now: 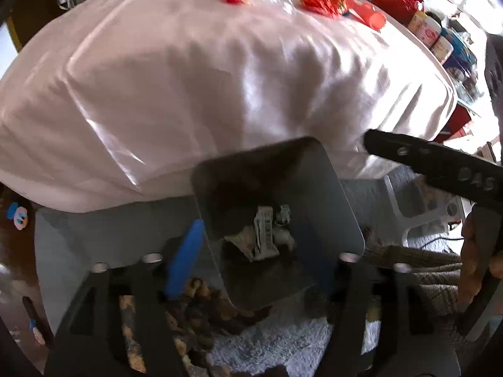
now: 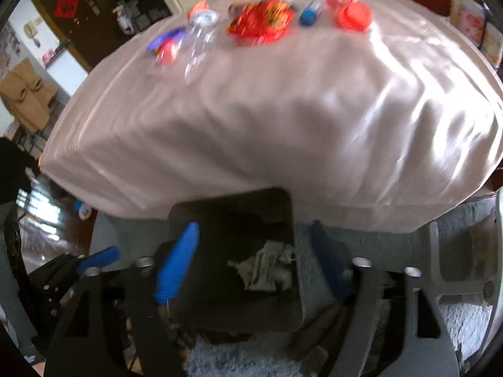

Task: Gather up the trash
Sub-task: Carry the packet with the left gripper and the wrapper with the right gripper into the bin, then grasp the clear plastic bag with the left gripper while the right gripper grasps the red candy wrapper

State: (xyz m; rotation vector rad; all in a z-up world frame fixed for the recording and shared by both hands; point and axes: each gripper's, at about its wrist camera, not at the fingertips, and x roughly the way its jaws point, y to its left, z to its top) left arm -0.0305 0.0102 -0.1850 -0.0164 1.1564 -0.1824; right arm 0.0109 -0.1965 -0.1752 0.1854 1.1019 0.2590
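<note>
We hovered both grippers over bin (image 2: 232, 251) below table edge; crumpled paper (image 2: 267, 270) already lay inside. Left gripper (image 1: 251, 245) and right gripper (image 2: 251, 260) spread apart, empty. Red wrappers (image 2: 261, 22), plastic bottle (image 2: 201, 40) remained on tablecloth (image 2: 267, 119).

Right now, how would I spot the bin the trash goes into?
Start at the big table under the white cloth. Just below its near edge, down on the floor, stands the grey bin. It is the only open square container there, with crumpled paper lying at its bottom.
</note>
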